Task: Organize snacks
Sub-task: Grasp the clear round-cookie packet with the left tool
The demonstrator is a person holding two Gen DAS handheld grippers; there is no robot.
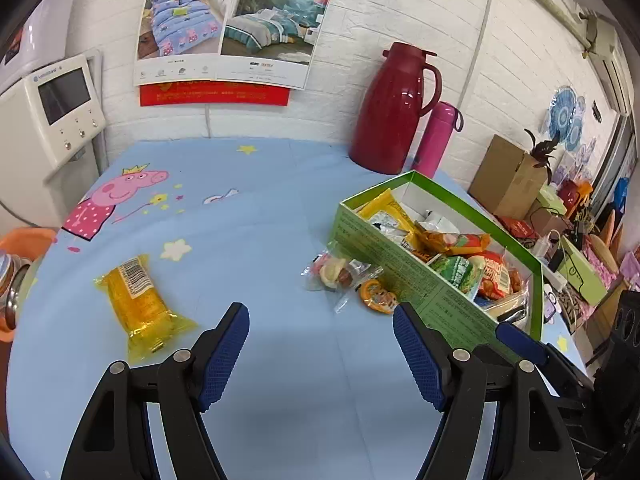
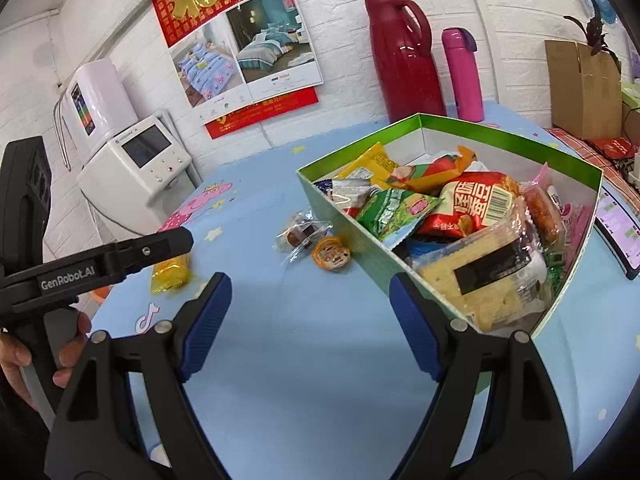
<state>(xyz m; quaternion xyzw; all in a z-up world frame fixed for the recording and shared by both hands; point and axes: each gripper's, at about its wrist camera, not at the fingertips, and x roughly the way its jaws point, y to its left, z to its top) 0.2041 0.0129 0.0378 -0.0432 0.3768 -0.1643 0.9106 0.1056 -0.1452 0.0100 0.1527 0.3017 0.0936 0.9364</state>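
We are tidying snacks into the green box (image 2: pixel 344 216), and it is already heaped with packets. The box sits on the blue tablecloth (image 1: pixel 256 216) with its top open, so we can drop snacks straight in from above. It fills the middle right of the right wrist view.

Three snacks are not in the box yet. The yellow packet (image 1: pixel 142 304) lies flat on the cloth in the lower left of the left wrist view. The clear bag of small treats (image 1: pixel 338 274) and the little orange round snack (image 1: pixel 376 298) lie just beside the box's long side, near the middle of that view. They look like the last ones to put away.

Our left tongs (image 1: pixel 320 354) are spread wide and hold nothing. They sit at the bottom middle of their picture. The yellow packet is to the left of the left finger, close but not touching. The two small snacks are up above, close to the right finger's tip.

Our right tongs (image 2: pixel 310 326) are wide too, and empty. Their right finger comes close to the near corner of the box. The orange round snack is above the gap, a bit further up the picture.

The red jug (image 1: pixel 394 108) and pink bottle (image 1: pixel 436 136) stand at the back by the wall, out of our way.
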